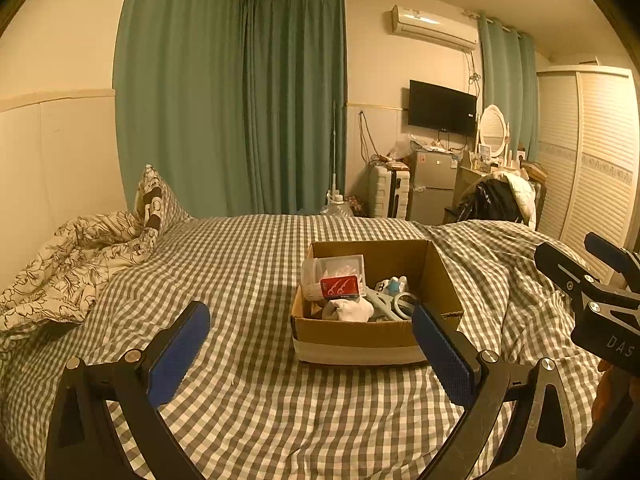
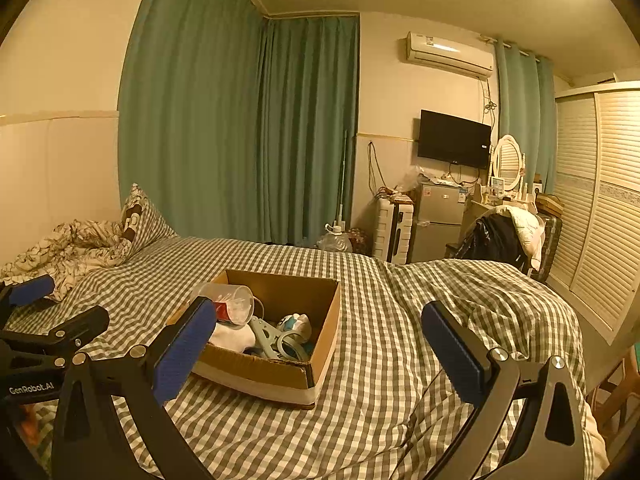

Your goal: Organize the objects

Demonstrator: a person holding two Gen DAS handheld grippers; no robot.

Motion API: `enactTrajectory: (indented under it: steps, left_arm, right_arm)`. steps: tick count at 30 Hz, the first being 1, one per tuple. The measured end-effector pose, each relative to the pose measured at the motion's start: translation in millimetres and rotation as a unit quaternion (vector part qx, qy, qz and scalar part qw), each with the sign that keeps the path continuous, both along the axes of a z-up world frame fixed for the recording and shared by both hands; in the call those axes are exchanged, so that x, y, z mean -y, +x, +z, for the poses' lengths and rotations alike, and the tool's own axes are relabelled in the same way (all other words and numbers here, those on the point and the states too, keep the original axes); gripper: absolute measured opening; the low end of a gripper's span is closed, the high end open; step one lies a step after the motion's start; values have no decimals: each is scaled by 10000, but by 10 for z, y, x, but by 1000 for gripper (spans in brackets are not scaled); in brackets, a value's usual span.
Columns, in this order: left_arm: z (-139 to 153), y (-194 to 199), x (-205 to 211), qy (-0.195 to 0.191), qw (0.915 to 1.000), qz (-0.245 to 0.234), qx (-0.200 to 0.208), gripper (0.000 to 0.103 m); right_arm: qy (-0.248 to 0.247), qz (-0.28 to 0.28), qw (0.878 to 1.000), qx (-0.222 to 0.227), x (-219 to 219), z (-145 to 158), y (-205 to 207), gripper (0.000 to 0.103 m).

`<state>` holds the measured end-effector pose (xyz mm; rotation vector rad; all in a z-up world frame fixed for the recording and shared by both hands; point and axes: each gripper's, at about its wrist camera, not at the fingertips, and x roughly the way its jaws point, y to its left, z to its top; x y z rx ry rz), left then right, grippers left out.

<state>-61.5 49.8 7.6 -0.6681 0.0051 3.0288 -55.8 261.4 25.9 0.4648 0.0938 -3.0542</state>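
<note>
An open cardboard box (image 1: pixel 352 338) sits on the checked bed (image 1: pixel 248 272). It holds a clear plastic tub (image 1: pixel 334 268) with a red label, a white sock (image 1: pixel 349 309), a pale blue clip (image 1: pixel 390 304) and a small blue-white item (image 1: pixel 394 285). My left gripper (image 1: pixel 312 344) is open and empty, just short of the box's near wall. The box also shows in the right wrist view (image 2: pixel 276 372), with the tub (image 2: pixel 232 300), sock (image 2: pixel 234 338) and clip (image 2: pixel 276 340). My right gripper (image 2: pixel 320 344) is open and empty, right of the box's near corner.
A crumpled floral quilt (image 1: pixel 72 256) and a pillow (image 1: pixel 154 196) lie at the bed's left. Beyond the bed stand teal curtains (image 1: pixel 240 100), a suitcase (image 1: pixel 390 192), a small fridge (image 1: pixel 434 186), a chair with clothes (image 1: pixel 500 196) and a louvred wardrobe (image 1: pixel 592 160).
</note>
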Motion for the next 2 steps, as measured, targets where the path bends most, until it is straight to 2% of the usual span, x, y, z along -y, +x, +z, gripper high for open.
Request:
enactTrajectory:
  steps: [2]
  left_arm:
    - [-1,-2,5,-3,10000,5,-21,103]
  right_arm:
    - [9,10,10000,20,4,-7,-6,103]
